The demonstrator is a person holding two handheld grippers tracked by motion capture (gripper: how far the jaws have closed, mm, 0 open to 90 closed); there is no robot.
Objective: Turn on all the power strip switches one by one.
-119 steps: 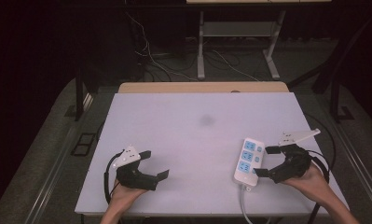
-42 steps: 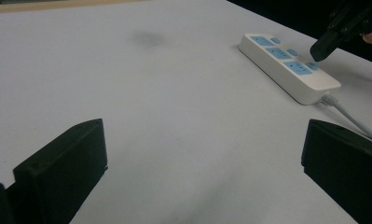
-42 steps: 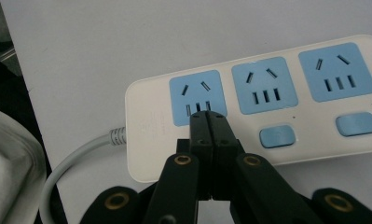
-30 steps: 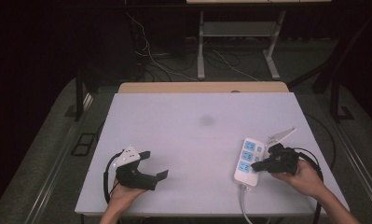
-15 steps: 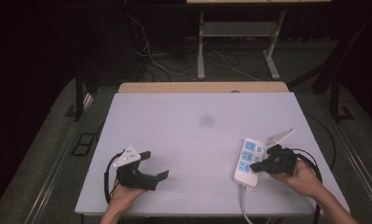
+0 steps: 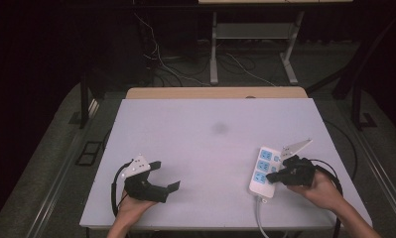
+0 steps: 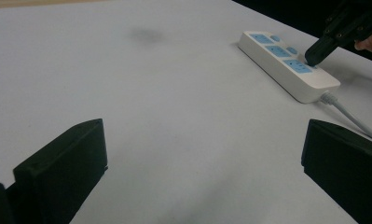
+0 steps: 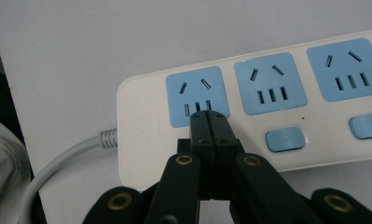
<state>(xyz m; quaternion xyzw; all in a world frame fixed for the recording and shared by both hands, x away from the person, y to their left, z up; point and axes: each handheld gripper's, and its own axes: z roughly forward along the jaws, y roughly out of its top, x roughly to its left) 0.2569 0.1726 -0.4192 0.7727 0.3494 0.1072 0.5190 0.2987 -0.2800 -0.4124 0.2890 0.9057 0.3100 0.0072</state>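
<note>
Right gripper (image 6: 274,174): jaws closed on nothing, tips together, now down on power strip (image 6: 265,170); four seconds ago it hovered just beside strip, clear of it. Means pressing step is reached, I judge.
Left gripper (image 6: 161,175): jaws wide open, empty, resting at near-left of table (image 6: 205,129), unmoved.
Power strip: near-right of table, flat, long axis running away from me, cord end toward me.
Contact point: cord-end switch (image 8: 202,133) under my tips.
</note>
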